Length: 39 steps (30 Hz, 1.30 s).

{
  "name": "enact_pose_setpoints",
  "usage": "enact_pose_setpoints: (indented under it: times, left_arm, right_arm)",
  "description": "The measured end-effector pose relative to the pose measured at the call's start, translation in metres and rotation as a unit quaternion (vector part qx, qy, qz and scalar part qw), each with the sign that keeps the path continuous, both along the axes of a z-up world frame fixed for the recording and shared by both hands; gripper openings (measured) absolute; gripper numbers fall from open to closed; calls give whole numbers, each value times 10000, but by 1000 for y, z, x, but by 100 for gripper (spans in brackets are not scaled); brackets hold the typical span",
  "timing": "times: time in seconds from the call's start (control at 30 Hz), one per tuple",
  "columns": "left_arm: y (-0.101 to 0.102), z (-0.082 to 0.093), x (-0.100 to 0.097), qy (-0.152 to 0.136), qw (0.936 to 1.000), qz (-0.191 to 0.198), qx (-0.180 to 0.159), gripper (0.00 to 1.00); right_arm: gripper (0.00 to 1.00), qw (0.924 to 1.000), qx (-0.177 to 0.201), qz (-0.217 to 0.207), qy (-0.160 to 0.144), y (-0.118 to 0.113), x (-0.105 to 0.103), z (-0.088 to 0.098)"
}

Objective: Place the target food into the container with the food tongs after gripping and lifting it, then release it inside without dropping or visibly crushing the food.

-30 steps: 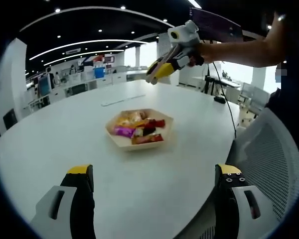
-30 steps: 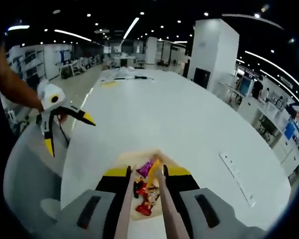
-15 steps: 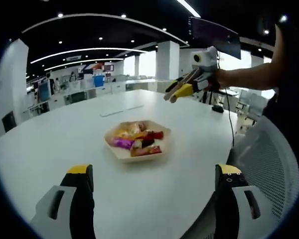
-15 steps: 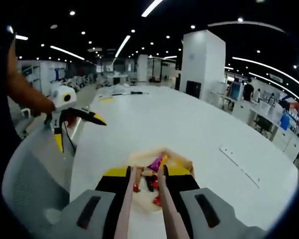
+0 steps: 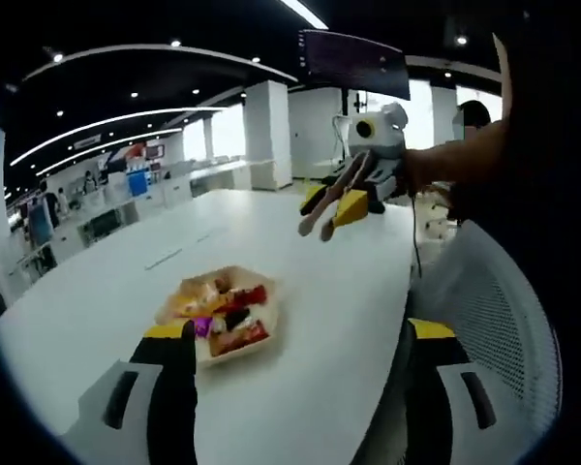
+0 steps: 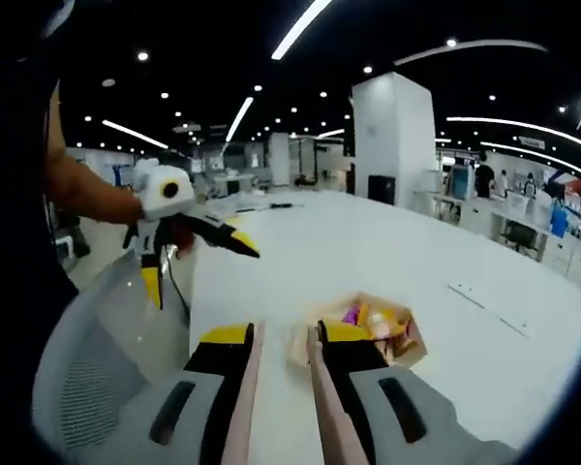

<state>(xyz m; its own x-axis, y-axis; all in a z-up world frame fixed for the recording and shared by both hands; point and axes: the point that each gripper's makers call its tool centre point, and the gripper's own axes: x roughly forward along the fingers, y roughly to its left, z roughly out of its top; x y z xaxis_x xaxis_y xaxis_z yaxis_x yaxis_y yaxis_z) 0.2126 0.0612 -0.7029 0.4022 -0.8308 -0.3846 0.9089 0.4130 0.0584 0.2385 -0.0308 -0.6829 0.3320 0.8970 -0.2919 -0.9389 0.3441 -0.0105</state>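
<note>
Right claw [image 5: 321, 215] hangs upper right above the desk [image 5: 300, 291], clenched on tongs [image 6: 283, 387]; left claw [image 6: 196, 260] released; tray [image 5: 218, 318] lower left.

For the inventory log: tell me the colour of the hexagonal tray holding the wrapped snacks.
The hexagonal tray is light tan, like pale wood or card. It shows best in the left gripper view.

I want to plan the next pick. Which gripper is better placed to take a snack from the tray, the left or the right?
The right. The right gripper holds the food tongs, and their tips point toward the tray of snacks. The left gripper is open and holds nothing.
</note>
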Motion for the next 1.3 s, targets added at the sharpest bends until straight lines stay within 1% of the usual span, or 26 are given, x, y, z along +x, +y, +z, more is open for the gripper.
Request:
enact_pose_setpoints:
  times: [0.07, 0.1, 0.17, 0.23, 0.3, 0.37, 0.43, 0.47, 0.53, 0.63, 0.67, 0.73, 0.8, 0.87, 0.93, 0.97, 1.03, 1.07, 1.1, 1.17, 1.2, 1.27, 1.3]
  left_arm:
    - [-10, 5, 0, -14, 9998, -183, 44, 83]
    - [-16, 5, -3, -3, 9994, -331, 107, 82]
    - [-25, 6, -6, 24, 9985, -510, 176, 80]
    - [-37, 5, -12, 54, 9963, -832, 230, 77]
    - [-45, 5, -13, 1, 9953, -921, 286, 72]
    - [-51, 8, -12, -51, 9948, -989, 256, 68]
    - [-54, 9, -11, -71, 9942, -1037, 263, 61]
    - [-57, 11, -12, -88, 9934, -1109, 272, 59]
    - [-60, 13, -11, -106, 9930, -1149, 265, 59]
    - [-68, 19, -10, -12, 9918, -1262, 191, 59]
    - [-69, 20, -9, 5, 9915, -1291, 184, 58]
    - [-72, 20, -11, 68, 9895, -1423, 233, 53]
    - [-73, 16, -13, 124, 9874, -1524, 410, 47]
    - [-74, 14, -11, 152, 9870, -1510, 535, 44]
    - [-75, 15, -14, 103, 9856, -1619, 480, 40]
    - [-74, 13, -17, 154, 9836, -1694, 594, 37]
    - [-75, 12, -26, 293, 9809, -1838, 567, 27]
    - [-74, 11, -22, 280, 9824, -1746, 599, 27]
    - [-74, 11, -23, 248, 9823, -1770, 561, 26]
    - [-73, 10, -24, 363, 9818, -1786, 540, 24]
    - [-73, 10, -24, 361, 9815, -1798, 553, 23]
    - [-73, 11, -23, 344, 9820, -1763, 575, 20]
    - [-74, 11, -22, 347, 9825, -1744, 556, 18]
  right_arm:
    - [25, 10000, 69, 36, 28, 1, -7, 0]
    - [25, 9999, 103, 86, 10, 2, -10, 0]
    - [25, 9997, 108, 198, -29, 3, -16, 1]
    - [25, 9995, 93, 284, -66, 3, -22, 3]
    - [26, 9992, 139, 364, -83, 5, -27, 8]
    - [26, 9986, 142, 489, -120, 9, -33, 12]
    - [26, 9980, 135, 592, -160, 12, -38, 14]
    - [26, 9976, 141, 648, -185, 14, -40, 15]
    - [26, 9970, 103, 736, -218, 18, -44, 15]
    - [26, 9958, 86, 874, -275, 25, -50, 15]
    - [26, 9956, 84, 893, -286, 26, -50, 15]
    - [26, 9951, 93, 938, -290, 30, -50, 14]
    - [26, 9949, 149, 967, -264, 34, -52, 15]
    - [26, 9946, 246, 980, -226, 37, -53, 17]
    - [26, 9946, 247, 981, -230, 40, -53, 15]
    - [26, 9945, 255, 990, -224, 40, -54, 15]
    - [25, 9948, 273, 951, -223, 40, -52, 15]
    - [26, 9946, 263, 987, -180, 40, -52, 14]
    - [25, 9946, 271, 978, -224, 40, -51, 15]
    - [25, 9947, 294, 980, -120, 41, -52, 14]
    - [25, 9950, 309, 953, -38, 41, -52, 13]
    - [24, 9953, 326, 910, -16, 39, -50, 14]
    - [24, 9956, 349, 866, 52, 38, -48, 14]
